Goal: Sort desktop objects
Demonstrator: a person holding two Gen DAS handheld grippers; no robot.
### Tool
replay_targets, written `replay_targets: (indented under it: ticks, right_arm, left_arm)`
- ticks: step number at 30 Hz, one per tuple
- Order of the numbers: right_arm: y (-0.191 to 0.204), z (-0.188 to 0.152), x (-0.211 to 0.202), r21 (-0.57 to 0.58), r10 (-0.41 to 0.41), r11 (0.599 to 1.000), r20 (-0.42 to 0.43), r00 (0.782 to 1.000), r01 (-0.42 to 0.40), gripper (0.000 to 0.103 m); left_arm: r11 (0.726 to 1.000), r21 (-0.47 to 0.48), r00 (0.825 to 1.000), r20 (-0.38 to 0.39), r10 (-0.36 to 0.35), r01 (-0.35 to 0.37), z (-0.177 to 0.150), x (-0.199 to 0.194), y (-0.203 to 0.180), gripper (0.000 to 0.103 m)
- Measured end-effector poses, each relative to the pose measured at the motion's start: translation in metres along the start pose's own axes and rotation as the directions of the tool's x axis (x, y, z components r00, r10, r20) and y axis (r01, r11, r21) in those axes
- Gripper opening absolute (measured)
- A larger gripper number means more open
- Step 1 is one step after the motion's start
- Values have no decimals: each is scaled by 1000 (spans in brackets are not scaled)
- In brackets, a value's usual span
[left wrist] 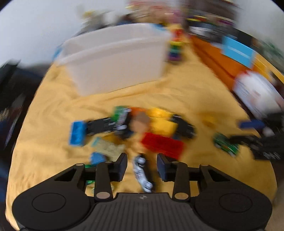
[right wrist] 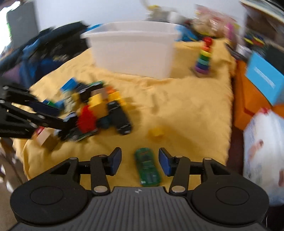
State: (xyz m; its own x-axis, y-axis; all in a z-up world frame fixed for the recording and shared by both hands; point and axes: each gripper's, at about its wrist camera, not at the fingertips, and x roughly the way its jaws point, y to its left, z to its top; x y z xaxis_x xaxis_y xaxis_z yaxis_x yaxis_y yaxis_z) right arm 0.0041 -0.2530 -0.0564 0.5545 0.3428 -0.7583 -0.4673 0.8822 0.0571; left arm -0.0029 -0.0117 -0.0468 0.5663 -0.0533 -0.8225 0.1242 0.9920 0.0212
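The cloth (right wrist: 186,110) is plain yellow and the bin (right wrist: 132,53) white. One toy car (right wrist: 147,167) is green, another (left wrist: 142,173) silver-white. The blocks are red (left wrist: 162,144), yellow (right wrist: 156,132) and blue (left wrist: 77,131). The ring stack (right wrist: 204,56) is rainbow-striped under a red top.

a yellow cloth (right wrist: 186,110) covers the work surface, creased in places. a pale wall (right wrist: 88,10) stands behind it. at the right edge sits an orange box (right wrist: 248,106), with a light blue card (right wrist: 264,80) leaning against it. nearer on that side lies a white printed bag (right wrist: 264,156); its print is too blurred to read. dark blue and black fabric (right wrist: 44,53) is heaped at the left. blurred clutter (left wrist: 204,16) lines the back.
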Motion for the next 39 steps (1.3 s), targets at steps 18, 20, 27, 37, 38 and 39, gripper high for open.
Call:
replay_targets:
  ticks: [18,20,27,37,38,39]
  right_arm:
    - [-13,-9,5,60,-2,998,-31,1000,4,50]
    - [-12,-10,6,58,-3,998,-35,999,5,50]
    - [-6,-10,5,32,-4,999,-33,999,6,54]
    - [-4,-9,15,18,11,1000,-56,998,-10,53]
    - [-3,-7,15,6,-2,1000,-55,999,2,53]
    - [-2,-6,15,-1,-8,1000,-50,999,8,53]
  left_arm:
    - [942,337,998,61,-18,-4,5,-25,-68,20]
    - [899,438,998,55,-31,4,-3,-9,-94,20]
    - [667,737,994,85,72,-111,-52,30,-139,28]
    - [901,392,982,-24,-190,184,-18,16,-92,31]
    - [909,356,976,-45,-213,215,-16,19,-90,32]
    - [914,323,969,-70,-236,246,-13,26,-88,31]
